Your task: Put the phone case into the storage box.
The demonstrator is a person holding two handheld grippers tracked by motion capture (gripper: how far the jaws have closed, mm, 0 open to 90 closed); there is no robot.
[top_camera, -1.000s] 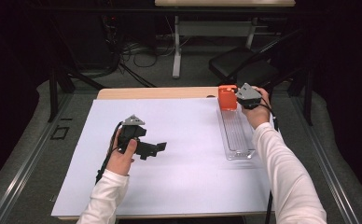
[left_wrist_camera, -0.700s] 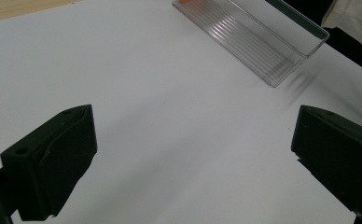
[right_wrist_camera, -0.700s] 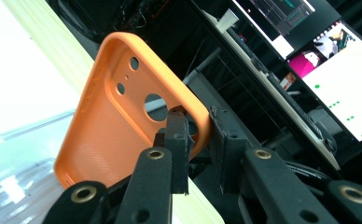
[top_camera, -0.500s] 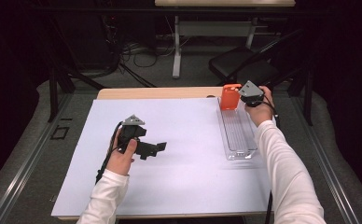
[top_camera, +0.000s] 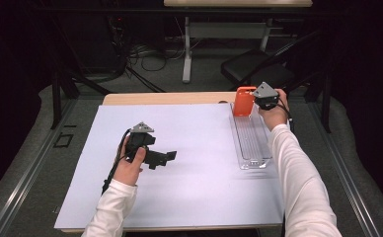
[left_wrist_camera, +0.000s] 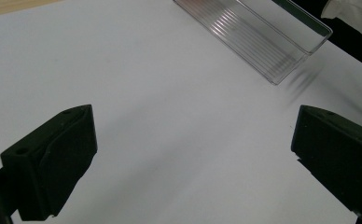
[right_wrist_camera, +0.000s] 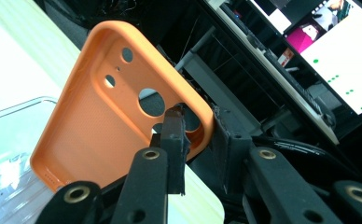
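Note:
An orange phone case point(top_camera: 243, 100) stands on end at the far end of a clear plastic tray point(top_camera: 252, 143). My right gripper point(top_camera: 258, 102) is beside it. In the right gripper view the case point(right_wrist_camera: 109, 121) has its rim between the two jaws. One pad point(right_wrist_camera: 173, 140) lies against the inside of the case, and the other pad point(right_wrist_camera: 230, 144) stands just off the rim. These jaws have just been opening. My left gripper point(top_camera: 162, 158) rests open on the white mat point(top_camera: 199, 173), with nothing between its fingers point(left_wrist_camera: 53, 163).
The clear tray point(left_wrist_camera: 263, 42) runs along the right side of the mat, near the table's right edge. A wooden table edge point(top_camera: 165, 98) shows beyond the mat. A dark chair and cables lie on the floor behind the table.
The right hand and the orange case have shifted slightly toward the far right. The left hand has stayed where it was.

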